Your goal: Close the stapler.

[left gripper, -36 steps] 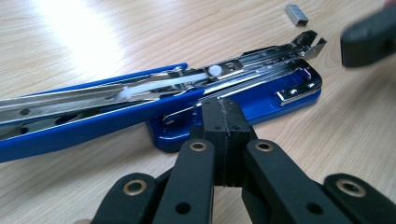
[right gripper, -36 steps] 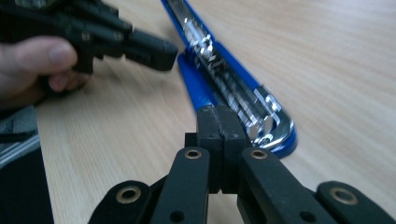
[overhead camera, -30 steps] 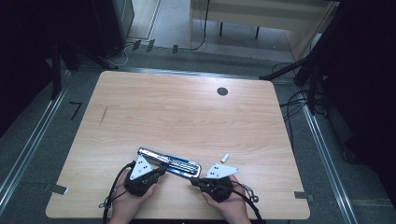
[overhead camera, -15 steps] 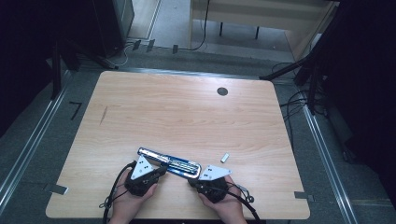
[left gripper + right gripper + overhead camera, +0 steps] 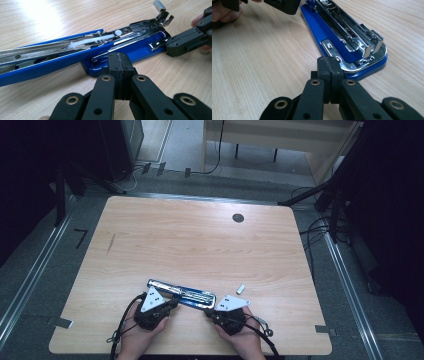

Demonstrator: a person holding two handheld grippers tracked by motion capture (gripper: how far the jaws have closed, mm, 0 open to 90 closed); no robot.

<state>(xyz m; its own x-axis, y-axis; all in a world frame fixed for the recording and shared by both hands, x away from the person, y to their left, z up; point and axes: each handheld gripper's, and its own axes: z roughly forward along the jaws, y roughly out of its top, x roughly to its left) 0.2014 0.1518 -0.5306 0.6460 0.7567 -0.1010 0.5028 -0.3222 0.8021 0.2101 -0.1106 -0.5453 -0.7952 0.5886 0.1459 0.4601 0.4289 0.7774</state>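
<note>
— While we look down, where is our open blue metal stapler [image 5: 182, 294]?
— Near the wooden table [image 5: 190, 245]'s front edge, between our left gripper [image 5: 172, 304] and right gripper [image 5: 209, 314], both with jaws pressed together, holding nothing.

A wooden table [image 5: 200, 245] with a dark round hole [image 5: 238, 218], cables [image 5: 320, 232] on the floor beside it

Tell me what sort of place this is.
Probably a lab or office test bench: a plain wooden table with a cable hole, loose cables on the grey floor, and an opened blue stapler.
</note>
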